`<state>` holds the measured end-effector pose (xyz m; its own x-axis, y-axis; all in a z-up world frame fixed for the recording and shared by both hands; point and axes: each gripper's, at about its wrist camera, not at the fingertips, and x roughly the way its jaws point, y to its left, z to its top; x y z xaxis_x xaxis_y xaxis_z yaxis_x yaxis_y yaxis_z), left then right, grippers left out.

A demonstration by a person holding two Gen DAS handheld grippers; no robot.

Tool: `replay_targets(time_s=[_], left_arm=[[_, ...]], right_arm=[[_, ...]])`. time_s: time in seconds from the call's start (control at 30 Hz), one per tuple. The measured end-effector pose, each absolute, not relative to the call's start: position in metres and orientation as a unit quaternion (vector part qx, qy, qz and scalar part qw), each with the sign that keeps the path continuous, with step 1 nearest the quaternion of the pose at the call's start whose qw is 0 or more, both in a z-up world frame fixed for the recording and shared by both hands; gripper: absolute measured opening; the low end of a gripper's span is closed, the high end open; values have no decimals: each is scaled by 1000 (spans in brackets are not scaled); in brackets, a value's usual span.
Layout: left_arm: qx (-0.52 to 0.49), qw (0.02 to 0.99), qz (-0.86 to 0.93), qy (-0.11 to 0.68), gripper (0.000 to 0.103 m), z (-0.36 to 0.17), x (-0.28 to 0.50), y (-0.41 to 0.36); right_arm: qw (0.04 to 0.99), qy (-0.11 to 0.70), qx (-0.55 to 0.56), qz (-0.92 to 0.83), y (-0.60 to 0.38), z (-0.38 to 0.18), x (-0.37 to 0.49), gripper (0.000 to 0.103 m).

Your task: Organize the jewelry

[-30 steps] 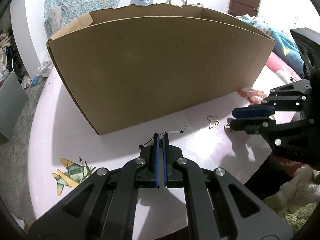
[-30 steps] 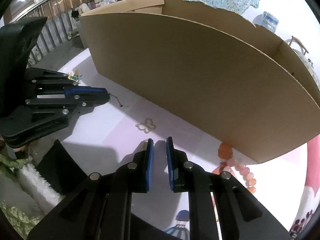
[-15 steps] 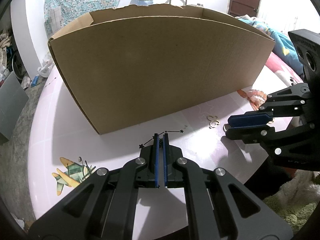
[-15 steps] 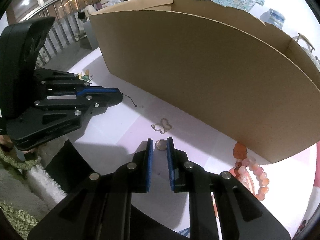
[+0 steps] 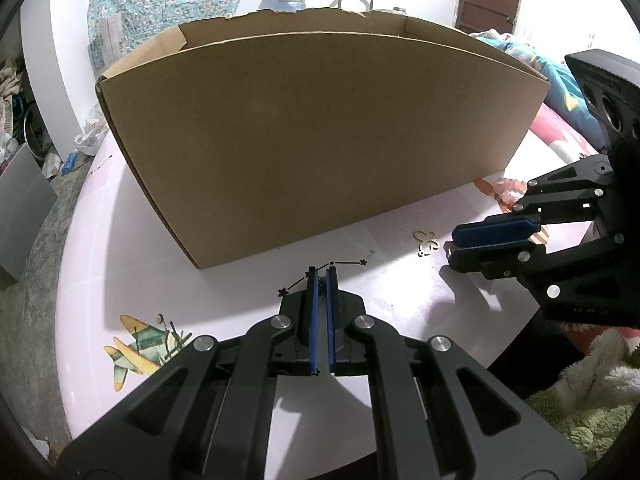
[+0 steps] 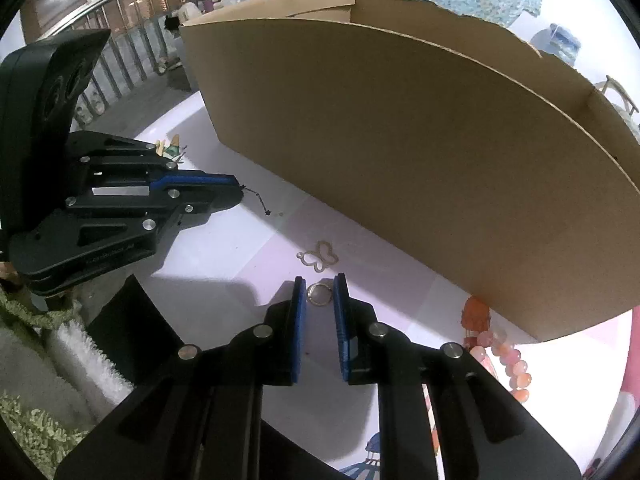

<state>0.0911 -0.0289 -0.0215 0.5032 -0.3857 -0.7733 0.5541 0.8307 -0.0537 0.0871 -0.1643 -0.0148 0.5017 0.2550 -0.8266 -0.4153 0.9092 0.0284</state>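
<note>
Two tongs were low over my table (image 5: pixel 120 248), in front of the box (image 5: pixel 320 136). My right gripper (image 6: pixel 319 292) stood apart, a ring (image 6: pixel 319 294) lying between its tips, just short of the butterfly charm (image 6: pixel 320 256). My left gripper (image 5: pixel 321 276) was nearly together around the star chain (image 5: pixel 348 263); whether it pinched, I couldn't tell. The bead bracelet (image 6: pixel 508 356) lay by the box's right corner.

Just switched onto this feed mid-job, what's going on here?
Jewelry is being sorted on a round table in front of a cardboard box. The left gripper is shut on a black star chain. The right gripper is open around a small silver ring lying on the table. A butterfly charm and a pink bead bracelet lie nearby.
</note>
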Motion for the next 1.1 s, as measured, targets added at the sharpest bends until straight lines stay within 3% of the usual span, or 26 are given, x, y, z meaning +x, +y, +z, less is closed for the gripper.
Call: replay_targets(time_s=[0.7, 1.1], left_arm=[[105, 863, -274, 412, 3, -21, 90, -29], [103, 874, -277, 386, 3, -5, 75, -19]], right_arm=[[870, 444, -71, 204, -163, -16, 87, 12], [898, 392, -49, 193, -183, 22, 55, 12]])
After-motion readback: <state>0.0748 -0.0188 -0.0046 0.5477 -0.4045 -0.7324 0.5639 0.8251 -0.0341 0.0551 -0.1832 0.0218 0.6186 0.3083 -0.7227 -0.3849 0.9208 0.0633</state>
